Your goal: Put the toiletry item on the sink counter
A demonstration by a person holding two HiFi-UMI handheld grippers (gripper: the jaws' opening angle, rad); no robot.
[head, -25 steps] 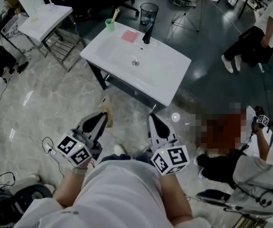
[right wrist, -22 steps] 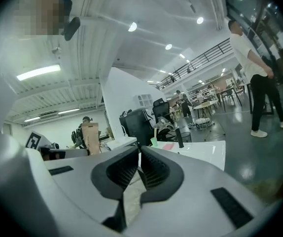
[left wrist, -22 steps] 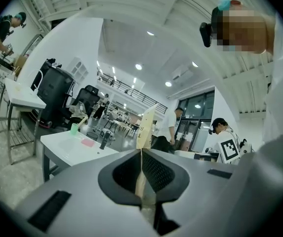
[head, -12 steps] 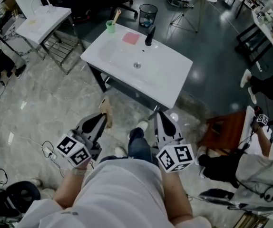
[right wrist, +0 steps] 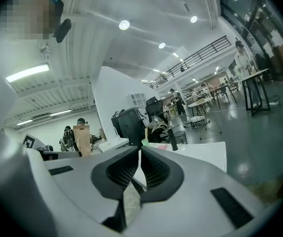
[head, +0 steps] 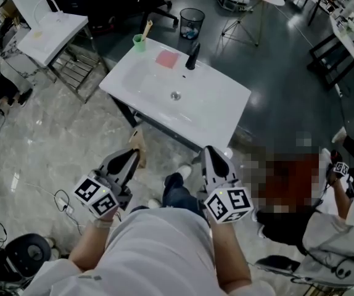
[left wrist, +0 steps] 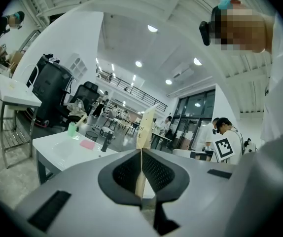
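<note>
Left gripper (head: 131, 156) has its jaws clamped on the flat beige toiletry item (left wrist: 145, 127), held upright, well short of the white sink table (head: 225, 102). Right gripper (head: 213, 156) jaws are closed and empty. Best to step closer first — then lower it onto bare surface, clear of the basin.

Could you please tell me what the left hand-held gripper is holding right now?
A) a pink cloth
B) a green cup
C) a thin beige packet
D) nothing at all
C: the left hand-held gripper has its jaws shut on a thin beige packet, while the green cup and pink cloth sit on the sink counter.
</note>
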